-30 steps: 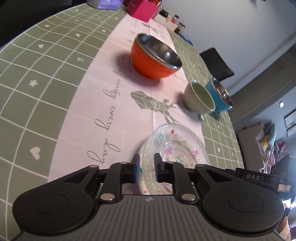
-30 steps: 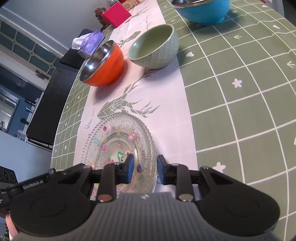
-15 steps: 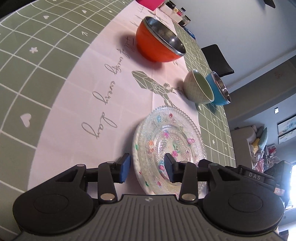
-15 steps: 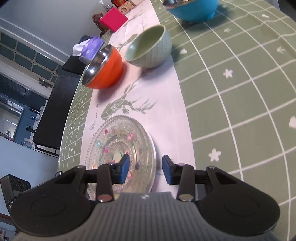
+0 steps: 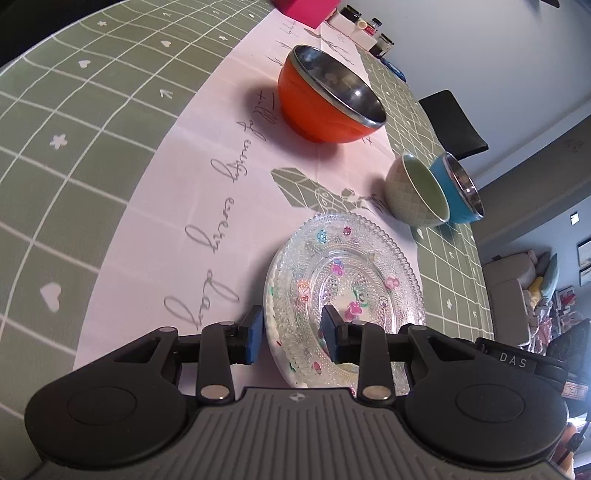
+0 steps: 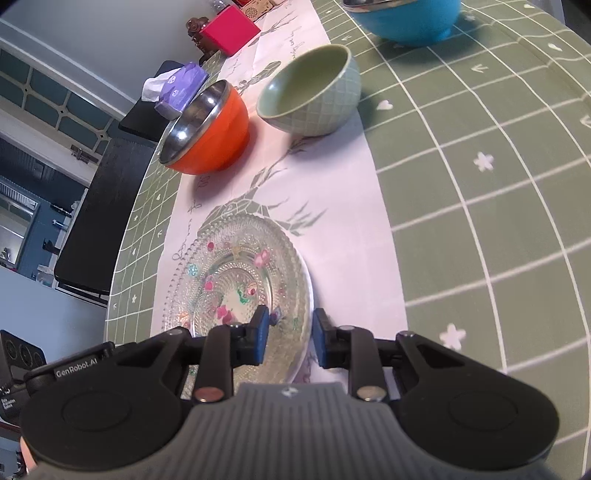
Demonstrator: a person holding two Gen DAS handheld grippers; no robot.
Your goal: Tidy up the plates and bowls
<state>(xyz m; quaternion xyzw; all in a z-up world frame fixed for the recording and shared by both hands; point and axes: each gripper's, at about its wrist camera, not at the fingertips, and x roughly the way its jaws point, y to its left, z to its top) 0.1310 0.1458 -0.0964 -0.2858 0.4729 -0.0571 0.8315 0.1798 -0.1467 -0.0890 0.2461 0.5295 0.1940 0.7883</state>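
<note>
Two tongs, left and right, both apart, straddling opposite rims of the plate lying flat on the desk. Glass: stiff, slick, brittle, probably heavy. Best pinched at the beaded rim, gently. Bowls well ahead.

Counter wears a green grid cloth with a pale pink runner down the middle, script and deer print on it. Pink box at far end, small jars near it. Purple tissue pack beside counter edge. Black chair, sofa beyond.
</note>
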